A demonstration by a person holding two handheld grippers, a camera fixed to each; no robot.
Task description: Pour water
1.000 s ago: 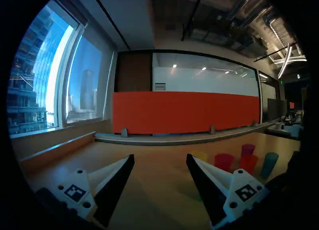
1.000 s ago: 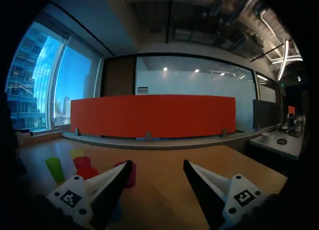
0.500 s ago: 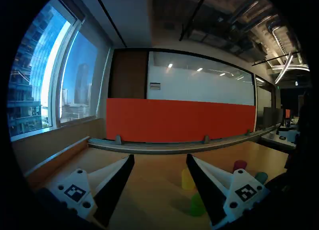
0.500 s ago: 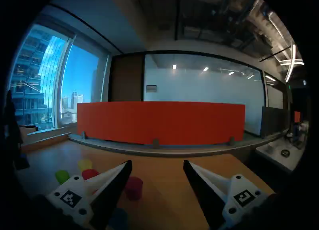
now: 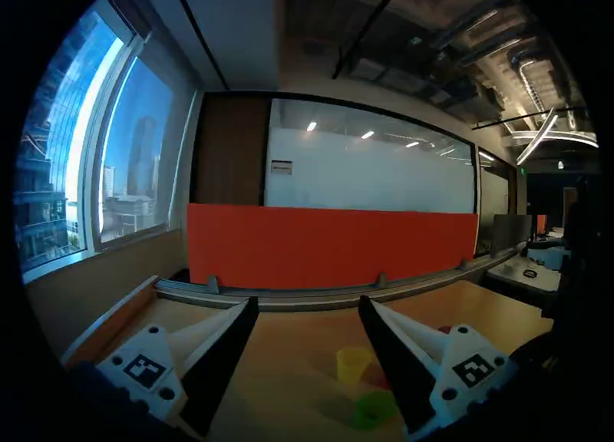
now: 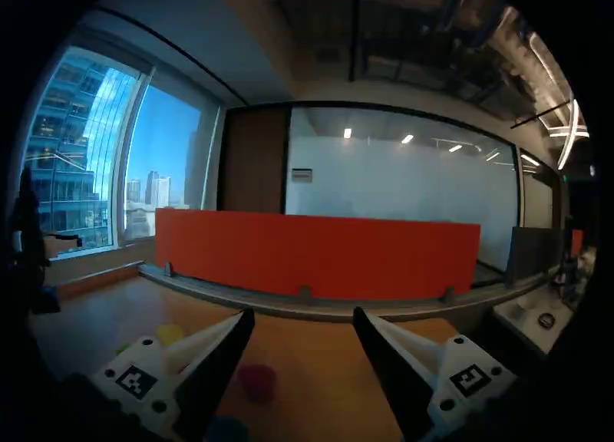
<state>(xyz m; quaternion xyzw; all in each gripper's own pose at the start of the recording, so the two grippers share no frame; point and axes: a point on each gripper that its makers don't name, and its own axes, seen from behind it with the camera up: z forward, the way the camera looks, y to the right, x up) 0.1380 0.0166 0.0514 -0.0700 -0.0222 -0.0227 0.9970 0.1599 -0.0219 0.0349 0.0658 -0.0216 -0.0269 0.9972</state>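
Gaping wide, empty: left hand-held gripper (image 5: pixel 307 299), right hand-held gripper (image 6: pixel 302 311); yellow cup (image 5: pixel 351 363) beside left's finger; table (image 5: pixel 292 350) open ahead.

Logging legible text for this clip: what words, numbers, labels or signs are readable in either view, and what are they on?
No text can be read in either view.
Small wall sign: too small and blurred to read.
Square markers on the left gripper and on the right gripper: black-and-white code patterns, no letters or numbers.
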